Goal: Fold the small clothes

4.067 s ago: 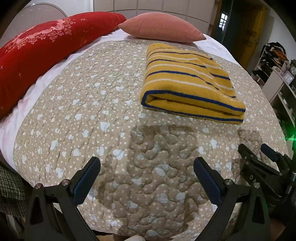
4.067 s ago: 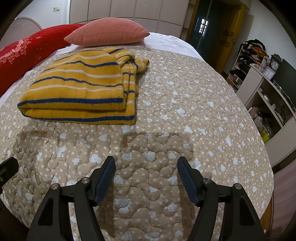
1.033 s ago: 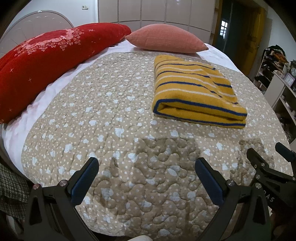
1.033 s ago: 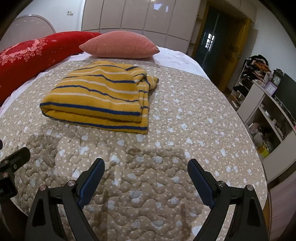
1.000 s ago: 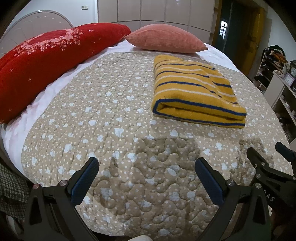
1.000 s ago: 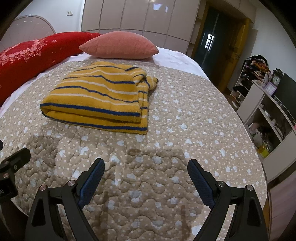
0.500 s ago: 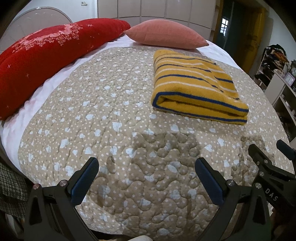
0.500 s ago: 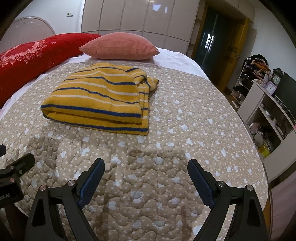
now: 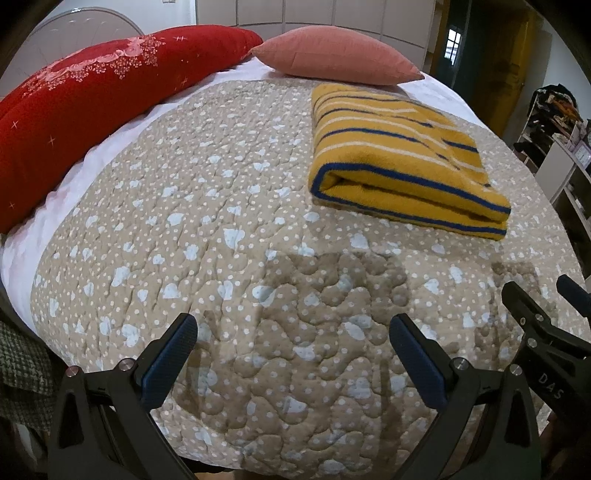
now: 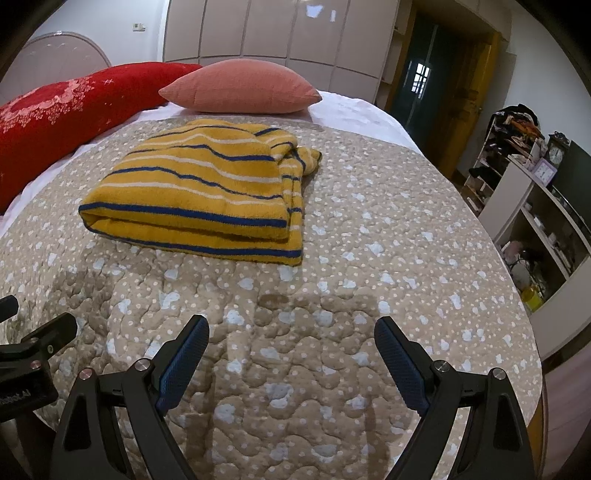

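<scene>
Left wrist view: left gripper at 6 o'clock, spread wide, blue pads apart and holding nothing, poised over the beige dotted quilt of the bed. Folded yellow garment with blue and white stripes at 1 o'clock, lying flat on the quilt, folded edge facing the camera, well apart from the gripper. Long red pillow at 10 o'clock along the bed's edge, pink pillow at 12 o'clock just beyond the garment. White sheet showing between the quilt and the red pillow. Part of the right gripper at 4 o'clock, black frame marked with letters, one blue-tipped finger visible past it. Shelving with clutter at 3 o'clock. Right wrist view: right gripper at 6 o'clock, likewise wide and empty, above the quilt. Striped garment at 11 o'clock, neat layered edge toward the camera, a bunched, looser part at its far right corner. Pink pillow at 12 o'clock behind it, red pillow at 10 o'clock. Black piece of the left gripper at 8 o'clock, near the frame's edge. White shelf unit with small items and a clock at 3 o'clock, dark doorway at 1 o'clock, pale wardrobe panels at 12 o'clock.
</scene>
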